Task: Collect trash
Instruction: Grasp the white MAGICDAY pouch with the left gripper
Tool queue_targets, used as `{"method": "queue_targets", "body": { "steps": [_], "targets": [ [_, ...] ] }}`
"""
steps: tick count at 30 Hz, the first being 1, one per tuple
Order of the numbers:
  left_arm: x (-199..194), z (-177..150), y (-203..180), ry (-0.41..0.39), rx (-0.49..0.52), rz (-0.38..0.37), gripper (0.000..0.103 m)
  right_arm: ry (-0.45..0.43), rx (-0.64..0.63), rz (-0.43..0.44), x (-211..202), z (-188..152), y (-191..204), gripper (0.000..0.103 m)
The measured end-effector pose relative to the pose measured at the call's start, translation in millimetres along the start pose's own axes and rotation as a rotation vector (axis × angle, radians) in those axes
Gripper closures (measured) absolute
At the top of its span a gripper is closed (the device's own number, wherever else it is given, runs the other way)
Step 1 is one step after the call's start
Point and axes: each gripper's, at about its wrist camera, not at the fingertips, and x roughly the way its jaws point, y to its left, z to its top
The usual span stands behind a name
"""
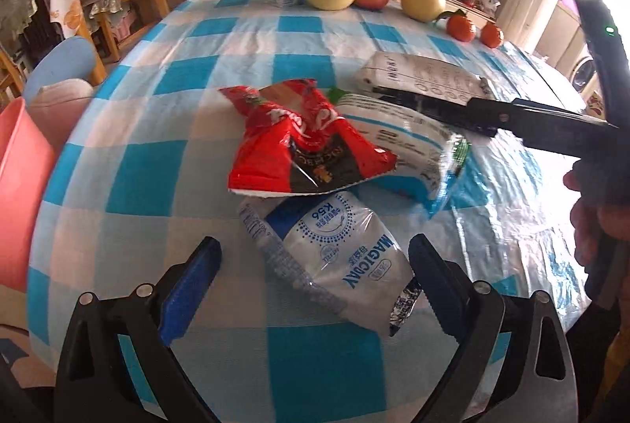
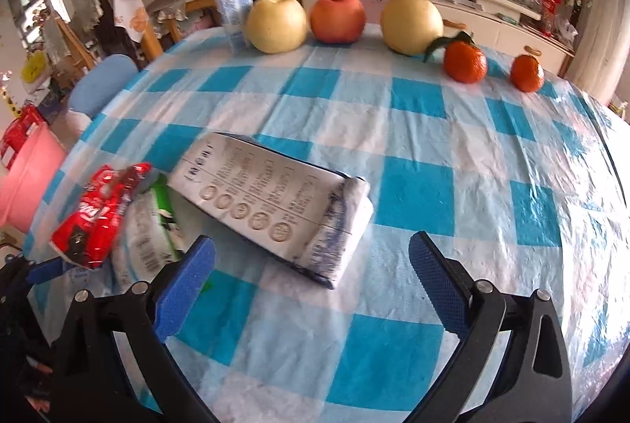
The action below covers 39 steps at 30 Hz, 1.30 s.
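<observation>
A: Left wrist view. What step is in hand?

B: The approach. The left gripper (image 1: 313, 283) hovers low over the checked tablecloth (image 1: 189, 132), fingers spread wide and holding nothing, with the white wet-wipe packet (image 1: 338, 257) lying between them. Just beyond lie the red snack wrapper (image 1: 311, 143) and a white-and-blue bag (image 1: 409, 143). The next move probably calls for lowering and closing on the packet. The pink bin (image 1: 19, 194) stands off the table's left edge.

A: Right wrist view?

B: The right gripper (image 2: 313, 283) is likewise spread and empty, angled down toward the flattened carton (image 2: 275, 202) lying flat just ahead of its tips. The fruit (image 2: 338, 17) along the far edge is likely not trash.
</observation>
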Motion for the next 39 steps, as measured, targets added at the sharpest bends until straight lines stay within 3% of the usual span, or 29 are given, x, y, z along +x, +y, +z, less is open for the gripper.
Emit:
{"method": "queue_targets", "body": {
  "steps": [11,16,20,25,29,33,36,39],
  "targets": [
    [1,-2,-5,0.007,-0.042,0.056,0.008,0.032,-0.030,0.009,13,-1,9,0.004],
    [-3,-1,13,-0.017,-0.131,0.025,0.008,-0.030,-0.030,0.025,-5,1,13,0.004],
    [-3,-1,14,-0.027,-0.135,0.020,0.008,-0.086,-0.041,0.097,-24,2,23,0.004],
    [-4,1,16,-0.036,-0.124,0.044,0.029,-0.083,-0.112,0.246,-31,-4,50,0.004],
    [-7,1,24,-0.041,-0.134,0.050,0.045,-0.042,-0.168,0.237,-18,-12,68,0.006],
    [-9,1,33,-0.042,-0.145,0.045,0.062,-0.016,-0.210,0.238,-6,-18,81,0.024],
    [-10,0,38,-0.042,-0.148,0.049,0.074,-0.017,-0.239,0.214,2,-21,87,0.024],
    [-11,0,43,-0.043,-0.157,0.021,0.076,-0.009,-0.251,0.191,10,-22,90,0.024]
  ]
}}
